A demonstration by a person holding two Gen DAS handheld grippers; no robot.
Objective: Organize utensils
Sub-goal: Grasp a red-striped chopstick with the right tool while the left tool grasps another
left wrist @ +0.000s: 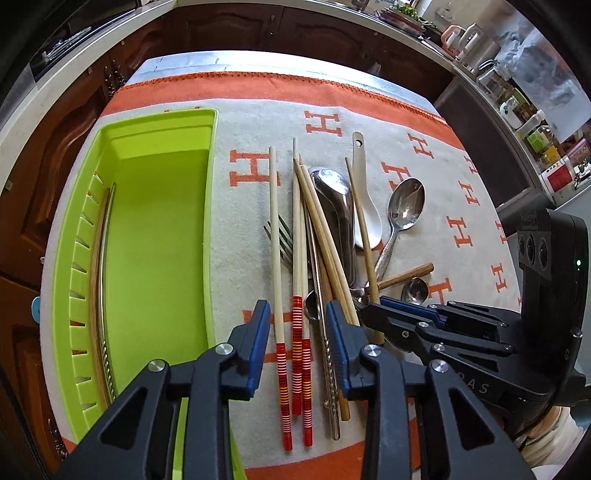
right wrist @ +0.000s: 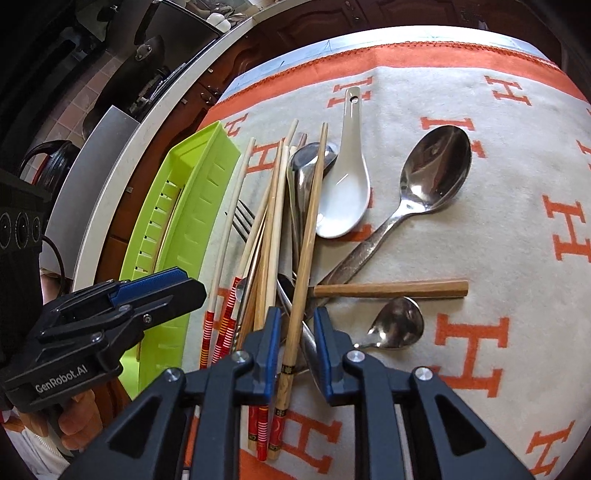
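Left gripper (left wrist: 298, 325), nearest in the left wrist view: jaws part-spread, straddling the red-banded ends of three pale chopsticks (left wrist: 295, 332) and a twisted steel chopstick (left wrist: 330, 363). Pads stand clear of the sticks on both sides; no pinch seen.

Right gripper (right wrist: 294, 330): jaws narrow, set either side of one brown chopstick (right wrist: 304, 251) with a patterned end. A small gap shows on each side of the stick; a firm pinch cannot be confirmed. From the left view this gripper comes in from the right, its tips at the near end of the pile. A hand (right wrist: 79, 413) under the left gripper shows at the lower left of the right view.

Pile, just beyond the tips: chopsticks fanned lengthwise and crossing one another, lying on a grey cloth (right wrist: 498, 229) with orange H marks and an orange border. A fork (left wrist: 279, 236) lies under them, tines poking out on the tray side. A steel ladle-like spoon (left wrist: 334, 199) lies bowl-down among the sticks. A small steel spoon (right wrist: 397, 325) and a short wooden handle (right wrist: 391, 289) lie near the right gripper, on the side away from the tray.

Farther: a white ceramic spoon (right wrist: 345, 192) beside the brown stick, and a large steel spoon (right wrist: 432, 173) apart to its right, handle running back under the pile.

Green tray (left wrist: 155, 236) lies left of the pile, alongside it. Its slotted far side holds a wooden chopstick (left wrist: 95, 258) and a steel one, close together; the wide compartment is bare.

Beyond the cloth: dark wood cabinets (left wrist: 295, 33), a white counter edge.
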